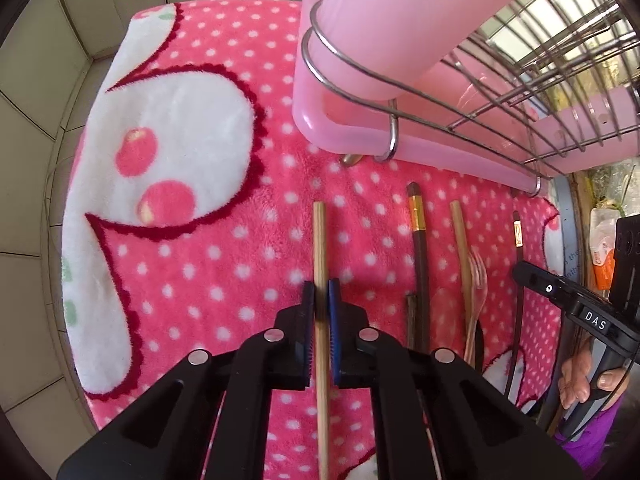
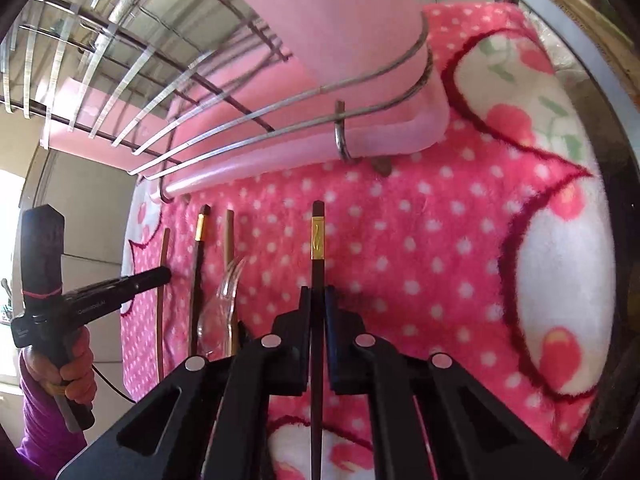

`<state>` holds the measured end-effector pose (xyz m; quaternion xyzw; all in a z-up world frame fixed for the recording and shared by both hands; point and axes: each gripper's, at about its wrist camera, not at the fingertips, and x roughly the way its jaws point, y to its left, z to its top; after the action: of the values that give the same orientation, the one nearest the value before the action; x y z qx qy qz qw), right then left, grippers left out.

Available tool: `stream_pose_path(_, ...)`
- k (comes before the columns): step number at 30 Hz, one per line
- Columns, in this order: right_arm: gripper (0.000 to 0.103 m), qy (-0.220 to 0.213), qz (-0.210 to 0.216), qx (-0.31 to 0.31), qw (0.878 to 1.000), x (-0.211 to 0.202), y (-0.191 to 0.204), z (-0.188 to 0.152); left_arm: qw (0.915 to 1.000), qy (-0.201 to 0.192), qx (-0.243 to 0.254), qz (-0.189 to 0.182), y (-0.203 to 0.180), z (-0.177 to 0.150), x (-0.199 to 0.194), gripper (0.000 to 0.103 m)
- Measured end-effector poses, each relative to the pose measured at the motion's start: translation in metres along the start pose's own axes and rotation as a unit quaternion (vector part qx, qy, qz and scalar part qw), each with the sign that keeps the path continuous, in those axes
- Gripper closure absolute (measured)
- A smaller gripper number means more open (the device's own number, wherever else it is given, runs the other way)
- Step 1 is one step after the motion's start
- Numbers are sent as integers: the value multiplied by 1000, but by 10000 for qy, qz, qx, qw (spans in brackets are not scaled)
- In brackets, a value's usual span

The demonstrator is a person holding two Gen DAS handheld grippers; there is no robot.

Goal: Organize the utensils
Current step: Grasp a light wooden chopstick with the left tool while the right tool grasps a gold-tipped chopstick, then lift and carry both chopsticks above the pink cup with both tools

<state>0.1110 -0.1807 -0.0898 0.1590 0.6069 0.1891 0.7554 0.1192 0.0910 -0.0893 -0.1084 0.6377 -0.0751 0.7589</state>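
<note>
**Both tongs clamped, one chopstick each**

The left gripper (image 1: pixel 321 294) is pinching a pale wooden chopstick (image 1: pixel 320 240) between its blue pads, jaws drawn together on the shaft. The right gripper (image 2: pixel 318 300) is doing the same with a dark chopstick (image 2: pixel 317 248) that is wearing a gold band near its top end. Both sticks are pointing away from the cameras toward the rack.

Counting from the left wrist view, more utensils are lying on the blanket to the right of the pale stick: a dark gold-banded chopstick (image 1: pixel 420 256), a second pale wooden chopstick (image 1: pixel 460 232), a pink plastic fork (image 1: pixel 478 280) just beside it, and one more thin dark chopstick (image 1: pixel 519 248) near the blanket's edge. That is making five chopsticks visible in this view, and one fork. A short dark piece next to the banded stick is too unclear to name.

Everything is resting on a fleecy pink blanket (image 1: pixel 224 208) with white polka dots and large white patches carrying cherry prints. At its far side a wire dish rack (image 1: pixel 520 92) is sitting in a pink plastic tray (image 1: pixel 420 148), and a tall pink cup (image 1: pixel 400 28) is standing inside a wire ring at the rack's corner. Pale tiled wall is showing beyond the blanket, and daylight is coming through behind the rack. A person's hand (image 1: pixel 580 384) in a purple sleeve (image 2: pixel 44 420) is gripping one handle.
</note>
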Motion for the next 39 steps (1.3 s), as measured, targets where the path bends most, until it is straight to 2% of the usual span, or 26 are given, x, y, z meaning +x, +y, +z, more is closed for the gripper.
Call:
stream_pose_path(5, 97, -709, 117, -126, 9973, -43, 3, -15, 9971, -684, 263, -202, -3, -24, -36, 97)
stream_pose_path(9, 97, -1337, 42, -356, 9904, -78, 13, -28, 9908, -1255, 275, -430, -3, -39, -66, 97)
stream_pose_path(12, 97, -1878, 45, -530, 9808, -102, 21, -39, 9834, -1713, 278, -531, -2, -52, -91, 97)
stream_pose_path(15, 97, -2398, 122, -645, 9686, -125, 26, -46, 9720, -2271, 281, -539, -3, -65, -116, 97)
stream_pose_path(21, 97, -2919, 208, -561, 9546, -148, 26, -51, 9512, -2998, 280, -667, -16, -63, -146, 97)
stream_pose_path(24, 97, -3201, 225, -574, 9454, -158, 31, -50, 9380, -3396, 267, -645, -17, -66, -165, 97)
stream_pose_path(28, 97, -3622, 193, -723, 9291, -179, 40, -48, 9161, -3946, 240, -676, -22, -63, -192, 97)
stream_pose_path(33, 97, -4112, 59, -871, 9074, -205, 52, -34, 8824, -4650, 232, -677, -36, -51, -224, 97)
stream_pose_path(35, 97, -4270, 55, -895, 8998, -215, 55, -27, 8662, -4947, 201, -679, -41, -44, -237, 97)
stream_pose_path(39, 97, -4688, 8, -985, 8778, -240, 63, -12, 8421, -5353, 164, -637, -53, -25, -257, 97)
